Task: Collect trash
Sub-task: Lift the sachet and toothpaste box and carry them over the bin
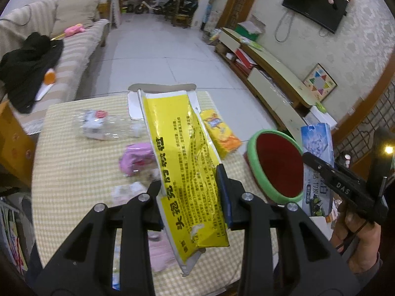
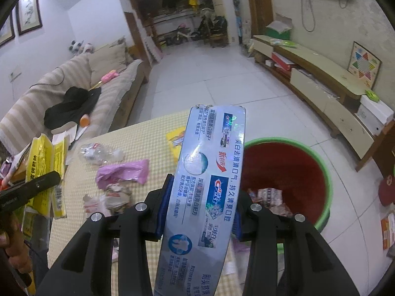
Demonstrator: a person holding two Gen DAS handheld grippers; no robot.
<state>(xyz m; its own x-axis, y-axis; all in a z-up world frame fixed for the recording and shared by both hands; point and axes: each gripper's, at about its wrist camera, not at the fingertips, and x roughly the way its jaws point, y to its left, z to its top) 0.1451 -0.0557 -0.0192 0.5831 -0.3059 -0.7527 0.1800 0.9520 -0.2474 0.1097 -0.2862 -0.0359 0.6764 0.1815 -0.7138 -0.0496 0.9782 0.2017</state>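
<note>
- left gripper [image 1: 191,194] has its fingers clamped on a flattened yellow box [image 1: 182,148], held above the checked table [image 1: 74,162].
- right gripper [image 2: 197,207] pinches a silver-blue toothpaste box [image 2: 209,172] between its blue pads.
- red bin with a green rim [image 2: 291,170] stands right of the table, wrappers inside.
- pink bag [image 2: 123,172], crushed clear bottle [image 2: 98,153] and an orange packet [image 1: 219,133] lie on the table.

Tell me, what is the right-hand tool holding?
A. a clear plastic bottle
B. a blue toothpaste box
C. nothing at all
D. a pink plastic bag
B: in the right wrist view the right gripper has its jaws closed on the long blue toothpaste box, while the pink plastic bag and clear plastic bottle lie on the table.
</note>
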